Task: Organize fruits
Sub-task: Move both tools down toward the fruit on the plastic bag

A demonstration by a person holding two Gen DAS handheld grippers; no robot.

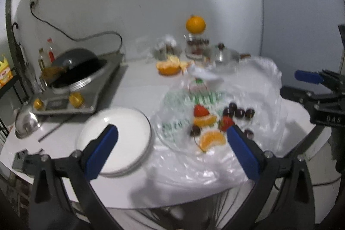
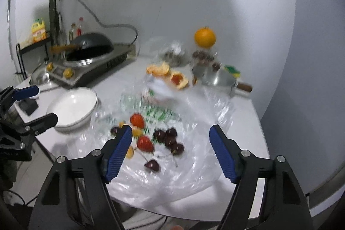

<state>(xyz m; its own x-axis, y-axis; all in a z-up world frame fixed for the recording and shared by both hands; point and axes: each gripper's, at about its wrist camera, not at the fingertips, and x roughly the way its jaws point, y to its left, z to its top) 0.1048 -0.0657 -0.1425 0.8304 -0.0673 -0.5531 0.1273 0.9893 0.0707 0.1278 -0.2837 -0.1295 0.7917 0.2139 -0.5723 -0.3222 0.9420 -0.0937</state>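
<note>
Fruit lies on a clear plastic bag on the white table: strawberries, dark cherries and orange segments. A white plate, seen as a bowl in the right wrist view, sits left of the bag. My left gripper is open and empty above the plate's right edge and the bag. My right gripper is open and empty over the cherries.
A wok on an induction cooker stands at the back left. A whole orange sits on a jar at the back, with orange peel and a steel pot nearby. The table edge is near.
</note>
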